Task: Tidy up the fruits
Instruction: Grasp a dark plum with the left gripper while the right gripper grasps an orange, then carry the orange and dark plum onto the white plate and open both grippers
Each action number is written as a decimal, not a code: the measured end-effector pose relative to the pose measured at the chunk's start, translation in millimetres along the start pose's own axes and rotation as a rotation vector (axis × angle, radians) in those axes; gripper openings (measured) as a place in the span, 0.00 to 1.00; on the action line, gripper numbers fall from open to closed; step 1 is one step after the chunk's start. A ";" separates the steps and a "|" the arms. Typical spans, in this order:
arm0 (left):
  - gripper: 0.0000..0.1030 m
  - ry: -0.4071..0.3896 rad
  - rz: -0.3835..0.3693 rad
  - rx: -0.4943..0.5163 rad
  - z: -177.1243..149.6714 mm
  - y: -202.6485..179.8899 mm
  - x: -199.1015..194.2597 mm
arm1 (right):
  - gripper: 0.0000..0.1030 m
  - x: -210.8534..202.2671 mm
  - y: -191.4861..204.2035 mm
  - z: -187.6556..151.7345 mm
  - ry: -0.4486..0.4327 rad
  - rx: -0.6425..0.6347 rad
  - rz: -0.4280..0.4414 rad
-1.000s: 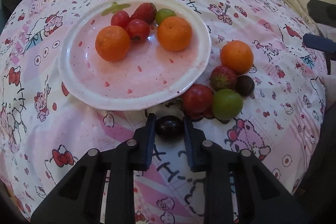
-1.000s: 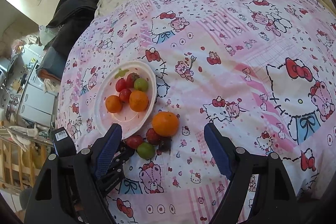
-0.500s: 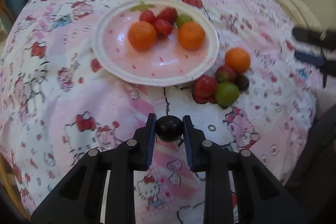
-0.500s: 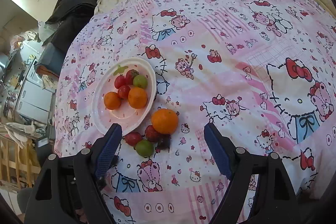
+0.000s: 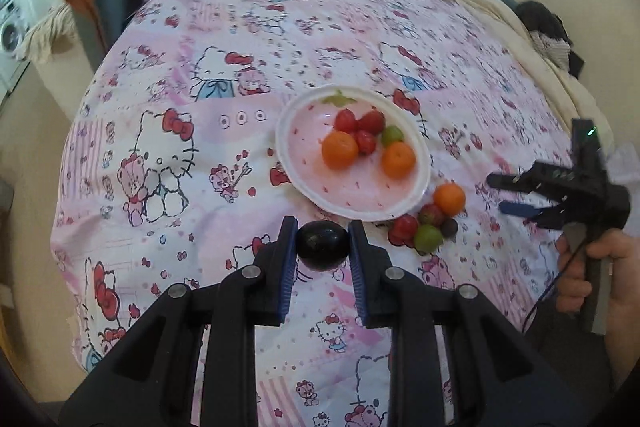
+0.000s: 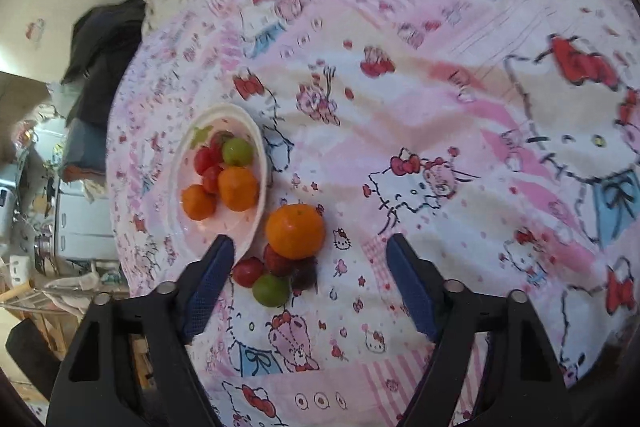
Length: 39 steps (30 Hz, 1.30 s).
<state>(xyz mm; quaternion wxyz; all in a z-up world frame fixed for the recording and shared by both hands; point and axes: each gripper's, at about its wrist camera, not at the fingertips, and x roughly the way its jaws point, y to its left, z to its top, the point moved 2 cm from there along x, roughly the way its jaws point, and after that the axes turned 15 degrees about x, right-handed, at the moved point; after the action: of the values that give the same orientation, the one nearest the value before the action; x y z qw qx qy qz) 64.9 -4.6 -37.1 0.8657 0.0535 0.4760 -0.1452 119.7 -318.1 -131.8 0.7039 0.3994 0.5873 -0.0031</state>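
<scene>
While the left gripper (image 5: 322, 245) clamps a dark plum (image 5: 322, 245) between its blue pads at the lower centre of the left wrist view, the white plate (image 5: 296, 183) lies just above it on the pink cartoon-cat bedsheet (image 5: 168, 147). On the plate sit two oranges (image 5: 340, 149), three small red fruits (image 5: 346, 120) and one green fruit (image 5: 391, 135), all bunched toward its upper right part; the lower half of the plate is bare.

Just off the plate's lower right rim, a loose cluster lies on the sheet: an orange (image 6: 295, 231), a strawberry-like red fruit (image 6: 277, 261), a round red fruit (image 6: 248, 272), a green fruit (image 6: 271, 290) and a small dark fruit (image 6: 304, 277), touching one another.

In the right wrist view, lower centre, the right gripper (image 6: 310, 255) has jaws that have just been narrowing yet stand fairly wide; the cluster appears between the fingers, no pad pressing on any fruit. A hand (image 5: 600, 267) grips its handle at the right edge of the left wrist view.
</scene>
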 end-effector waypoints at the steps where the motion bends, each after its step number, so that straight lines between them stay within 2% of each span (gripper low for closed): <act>1: 0.20 0.002 0.002 -0.013 -0.1 2.5 2.2 | 0.71 8.8 3.8 -0.8 0.018 -0.009 -0.013; 6: 0.20 0.023 0.014 -0.022 -2.2 4.2 10.8 | 0.58 41.4 18.4 -5.9 0.060 -0.074 -0.062; 8: 0.20 0.027 0.003 -0.035 -1.0 4.3 13.9 | 0.57 56.3 16.4 -5.5 0.088 -0.055 -0.075; 11: 0.21 0.021 0.006 -0.032 1.0 2.6 14.7 | 0.57 63.6 16.7 -5.7 0.082 -0.066 -0.096; 14: 0.21 0.020 0.007 -0.025 3.0 0.6 16.0 | 0.45 64.9 19.7 -6.6 0.078 -0.106 -0.107; 22: 0.21 0.015 0.028 -0.011 6.3 -3.1 20.2 | 0.44 48.7 21.0 -3.0 0.034 -0.103 -0.066; 39: 0.21 -0.002 0.165 -0.015 -5.5 15.6 24.4 | 0.44 -23.1 14.7 -1.3 -0.134 -0.071 0.042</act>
<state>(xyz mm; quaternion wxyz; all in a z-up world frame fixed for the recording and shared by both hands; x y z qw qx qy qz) 77.5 6.6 -61.2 0.8756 0.0859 0.4703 -0.0697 118.4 -318.1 -104.4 0.7554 0.3854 0.5300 0.0056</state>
